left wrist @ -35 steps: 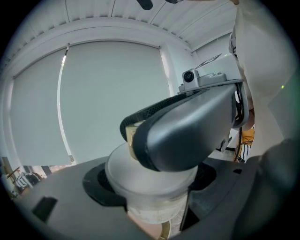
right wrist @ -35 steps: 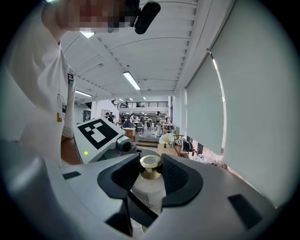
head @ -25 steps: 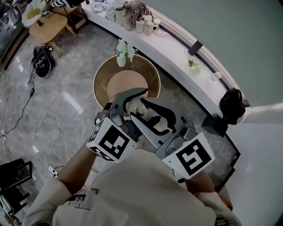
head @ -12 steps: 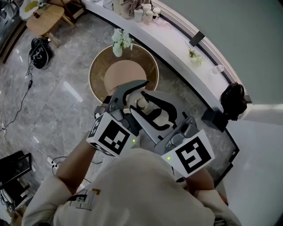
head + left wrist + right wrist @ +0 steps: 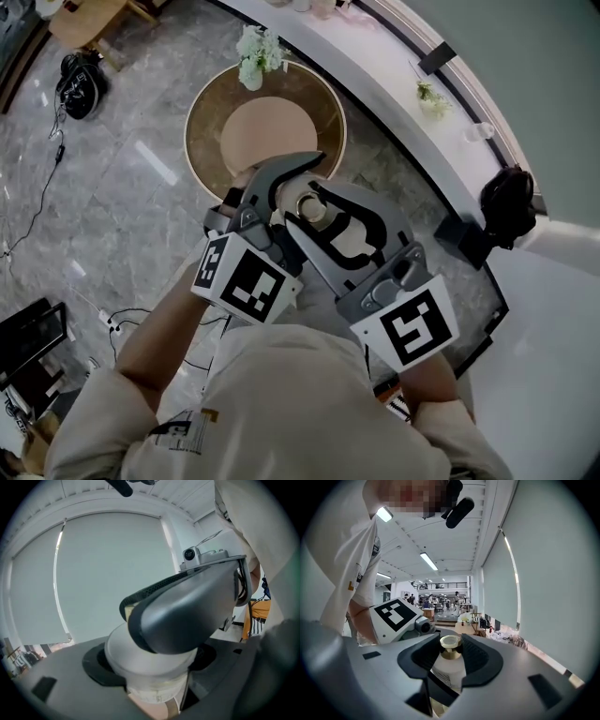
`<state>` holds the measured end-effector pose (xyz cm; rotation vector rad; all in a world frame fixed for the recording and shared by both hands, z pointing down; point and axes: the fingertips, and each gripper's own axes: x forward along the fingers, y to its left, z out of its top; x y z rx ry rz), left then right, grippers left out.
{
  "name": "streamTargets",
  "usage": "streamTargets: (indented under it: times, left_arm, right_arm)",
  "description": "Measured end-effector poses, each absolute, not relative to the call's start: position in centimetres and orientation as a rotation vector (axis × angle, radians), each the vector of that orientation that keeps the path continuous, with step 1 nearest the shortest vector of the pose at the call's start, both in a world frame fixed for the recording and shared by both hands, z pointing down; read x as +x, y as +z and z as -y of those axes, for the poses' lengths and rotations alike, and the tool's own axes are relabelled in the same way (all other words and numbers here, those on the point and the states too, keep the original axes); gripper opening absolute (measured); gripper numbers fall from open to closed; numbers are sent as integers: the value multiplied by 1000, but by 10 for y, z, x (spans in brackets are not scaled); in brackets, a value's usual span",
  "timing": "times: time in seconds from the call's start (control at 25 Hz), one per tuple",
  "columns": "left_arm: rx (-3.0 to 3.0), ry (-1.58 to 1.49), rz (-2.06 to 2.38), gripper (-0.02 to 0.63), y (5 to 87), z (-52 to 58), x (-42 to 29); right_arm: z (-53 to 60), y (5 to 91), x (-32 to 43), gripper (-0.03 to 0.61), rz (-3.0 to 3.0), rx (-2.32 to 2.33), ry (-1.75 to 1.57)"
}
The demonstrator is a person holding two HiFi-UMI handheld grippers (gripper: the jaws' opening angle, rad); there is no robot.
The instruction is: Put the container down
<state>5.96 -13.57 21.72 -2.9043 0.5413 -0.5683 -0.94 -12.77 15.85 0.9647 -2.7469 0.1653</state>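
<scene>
A white container (image 5: 352,241) with a gold cap (image 5: 309,207) hangs over the near edge of a round wooden table (image 5: 208,120). Both grippers grip it from my side. My left gripper (image 5: 302,192) arches over it from the left, my right gripper (image 5: 326,223) from the right. In the left gripper view the white body (image 5: 152,679) sits between the left gripper's (image 5: 152,663) black pads, and the right gripper's jaw lies across it. In the right gripper view the cap (image 5: 450,646) is clasped between the right gripper's (image 5: 451,656) pads.
A vase of white flowers (image 5: 251,58) stands at the table's far rim. A curved white counter (image 5: 394,77) runs behind it, with a small plant (image 5: 433,97). A black bag (image 5: 77,71) and cables lie on the grey marble floor to the left.
Both grippers, still closed on the container, have sunk toward the round table, which now looks nearer beneath them. The grip looks the same.
</scene>
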Motion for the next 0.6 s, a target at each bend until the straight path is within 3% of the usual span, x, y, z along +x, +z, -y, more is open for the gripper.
streamTargets:
  times: [0.6]
  left_arm:
    - [-3016, -555, -501, 347, 346, 139, 68]
  right_arm:
    - [138, 292, -3, 143, 2659, 934, 310]
